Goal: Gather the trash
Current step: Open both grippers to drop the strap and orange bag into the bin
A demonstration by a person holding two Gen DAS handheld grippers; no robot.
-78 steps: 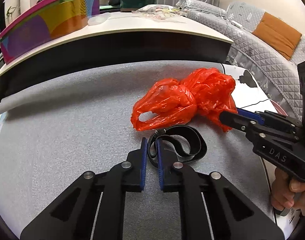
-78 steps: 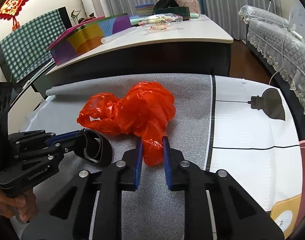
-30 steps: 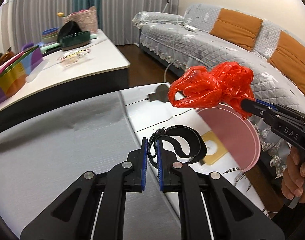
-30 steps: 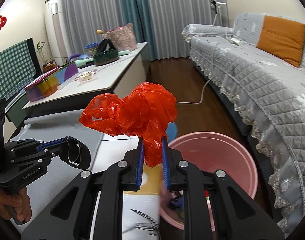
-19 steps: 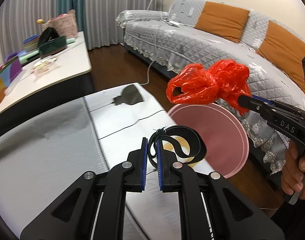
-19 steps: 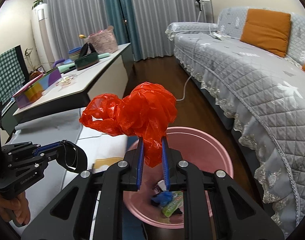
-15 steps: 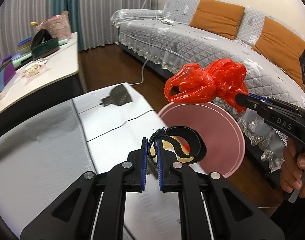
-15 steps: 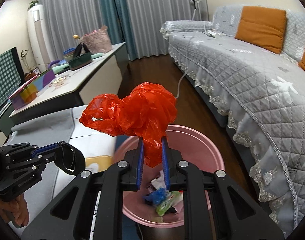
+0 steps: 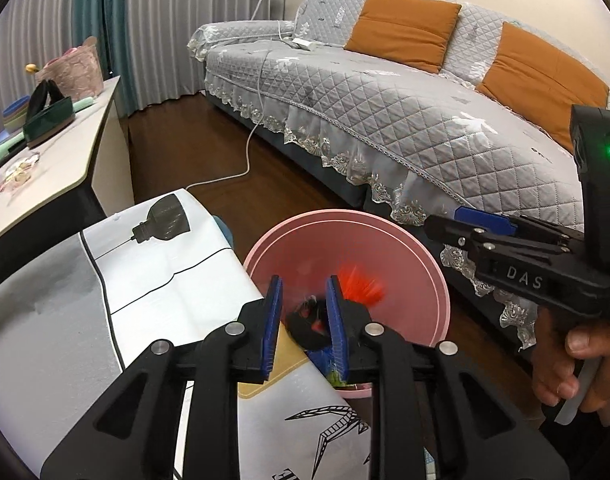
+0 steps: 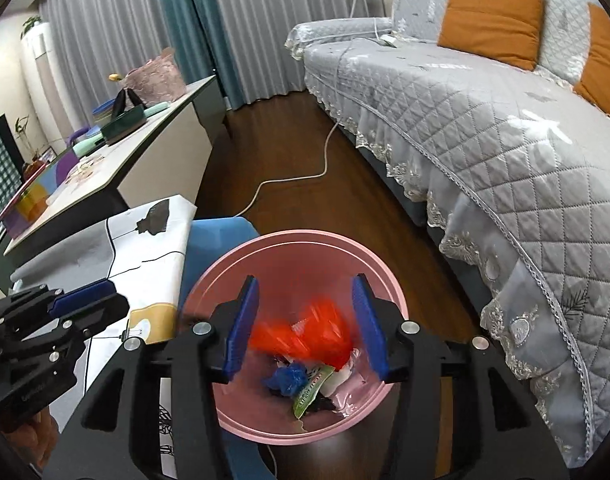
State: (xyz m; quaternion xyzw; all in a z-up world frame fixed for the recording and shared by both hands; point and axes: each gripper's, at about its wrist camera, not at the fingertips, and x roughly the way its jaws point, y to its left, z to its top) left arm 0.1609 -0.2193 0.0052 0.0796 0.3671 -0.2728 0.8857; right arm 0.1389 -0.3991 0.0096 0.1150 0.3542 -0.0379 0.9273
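Trash dropping into pink bin [image 10: 265, 432], lower centre of frame.
Right gripper [image 10: 305, 330] and left gripper [image 9: 303, 312] both spread, empty; blurred red bag [image 10: 305, 336] and black strap [image 9: 305, 326] falling in. Drop nearly done.

Pink bin [image 10: 389, 292] on wooden floor [image 10: 289, 160]

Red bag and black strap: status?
Both claws, left and right, open. Red plastic bag and black strap falling, blurred, into pink bin. Nothing blocking.
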